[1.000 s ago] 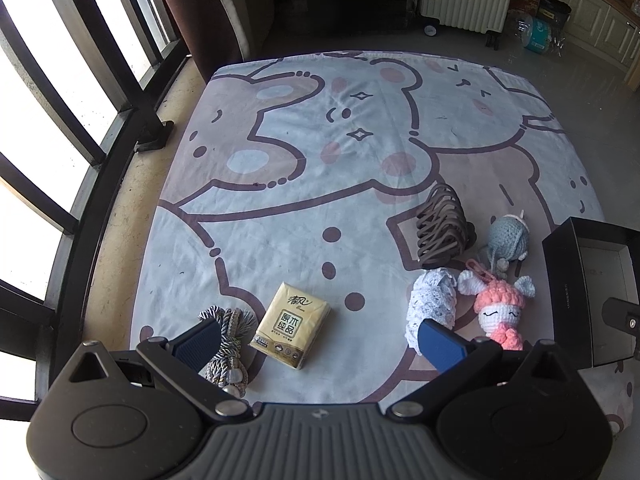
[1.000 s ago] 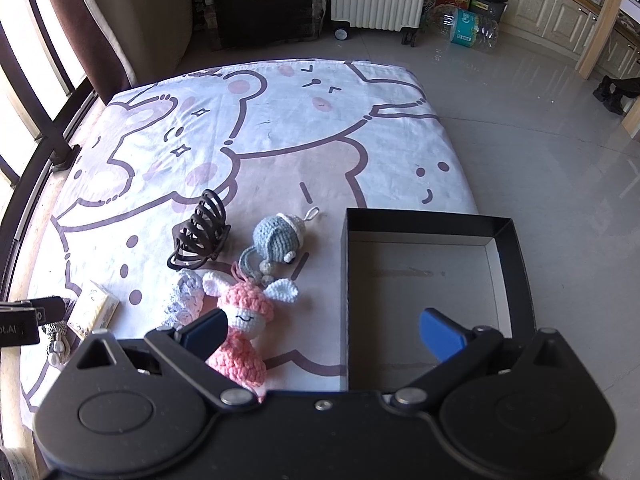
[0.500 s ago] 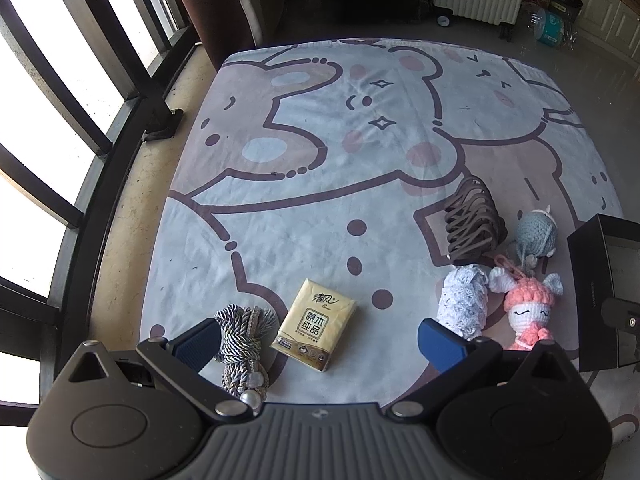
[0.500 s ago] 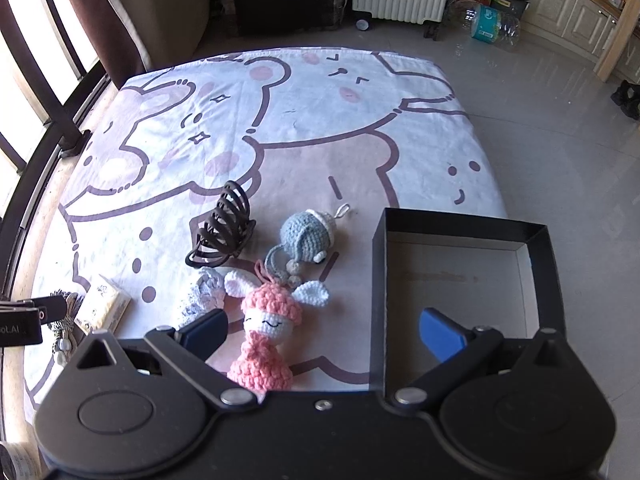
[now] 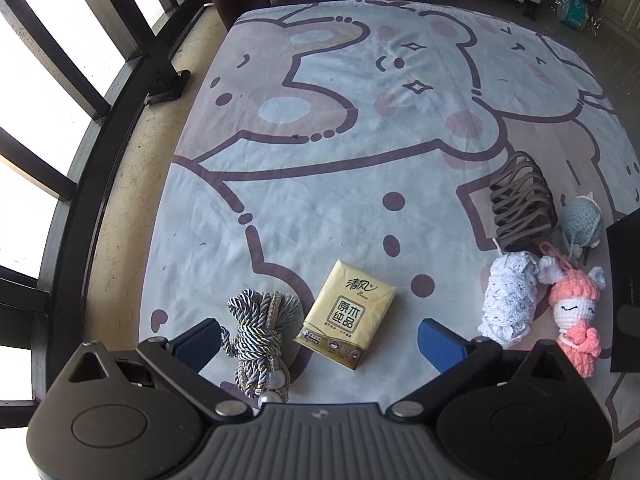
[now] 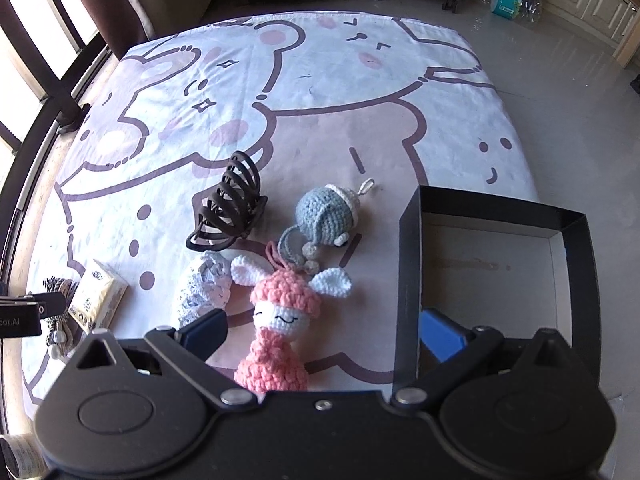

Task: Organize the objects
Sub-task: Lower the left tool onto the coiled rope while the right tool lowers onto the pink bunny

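Left claw point(image 5: 320, 342), jaws apart, has advanced lower toward the tissue pack point(image 5: 349, 318) and rope bundle point(image 5: 260, 336). Right claw point(image 6: 324, 332), jaws apart, has shifted left over the pink doll point(image 6: 280, 320) beside the black box point(image 6: 410, 280)

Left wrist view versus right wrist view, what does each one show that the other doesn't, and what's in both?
Only the left wrist view shows the left gripper, open above the rope.

Only the right wrist view shows the inside of the box, which is empty, and the right gripper, open over the pink doll.

Both show the tissue pack, hair clip, lace bundle, grey toy and mat.
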Demonstrator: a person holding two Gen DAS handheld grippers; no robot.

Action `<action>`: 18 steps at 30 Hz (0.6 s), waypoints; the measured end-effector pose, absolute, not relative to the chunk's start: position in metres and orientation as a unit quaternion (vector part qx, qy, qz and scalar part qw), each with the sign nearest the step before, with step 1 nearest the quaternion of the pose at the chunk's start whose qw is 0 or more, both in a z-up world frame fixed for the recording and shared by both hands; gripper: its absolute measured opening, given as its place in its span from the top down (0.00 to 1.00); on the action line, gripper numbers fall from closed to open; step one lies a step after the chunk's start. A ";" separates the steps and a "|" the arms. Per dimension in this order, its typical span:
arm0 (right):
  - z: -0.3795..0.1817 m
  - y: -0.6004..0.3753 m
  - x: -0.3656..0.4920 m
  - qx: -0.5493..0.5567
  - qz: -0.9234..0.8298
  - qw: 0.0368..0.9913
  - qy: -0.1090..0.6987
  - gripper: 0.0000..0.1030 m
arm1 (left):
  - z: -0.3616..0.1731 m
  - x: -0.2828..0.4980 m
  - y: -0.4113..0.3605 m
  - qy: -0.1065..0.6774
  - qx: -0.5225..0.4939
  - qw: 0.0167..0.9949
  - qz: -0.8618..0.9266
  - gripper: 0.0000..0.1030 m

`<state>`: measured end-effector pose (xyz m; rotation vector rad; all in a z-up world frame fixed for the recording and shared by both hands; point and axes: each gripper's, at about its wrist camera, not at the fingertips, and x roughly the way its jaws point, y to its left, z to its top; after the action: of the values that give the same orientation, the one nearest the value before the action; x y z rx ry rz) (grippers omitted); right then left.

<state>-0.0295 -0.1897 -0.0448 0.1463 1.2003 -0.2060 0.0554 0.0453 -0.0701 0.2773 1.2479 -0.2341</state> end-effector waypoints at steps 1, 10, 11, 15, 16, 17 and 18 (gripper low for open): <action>-0.047 -0.188 -0.028 0.068 -0.092 0.816 0.566 0.00 | -0.073 0.057 0.046 0.584 0.130 0.794 -0.109 0.00; -0.067 -0.185 -0.015 0.075 -0.080 0.794 0.598 0.00 | -0.100 0.072 0.056 0.611 0.131 0.772 -0.114 0.00; -0.070 -0.187 -0.015 0.080 -0.081 0.791 0.601 0.00 | -0.101 0.073 0.057 0.613 0.131 0.770 -0.115 0.00; -0.079 -0.190 -0.012 0.099 -0.079 0.782 0.611 0.00 | -0.106 0.076 0.061 0.619 0.132 0.764 -0.127 0.00; -0.081 -0.190 -0.011 0.104 -0.076 0.779 0.613 0.00 | -0.107 0.076 0.063 0.620 0.131 0.763 -0.128 0.00; -0.083 -0.190 -0.011 0.110 -0.073 0.777 0.616 0.00 | -0.107 0.076 0.064 0.621 0.131 0.762 -0.128 0.00; -0.085 -0.190 -0.011 0.115 -0.072 0.775 0.618 0.00 | -0.108 0.076 0.065 0.621 0.133 0.761 -0.132 0.00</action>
<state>-0.0110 -0.1904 -0.0845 0.2500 1.3370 -0.1561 0.0762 0.0653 -0.1082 0.2895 1.3523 -0.2877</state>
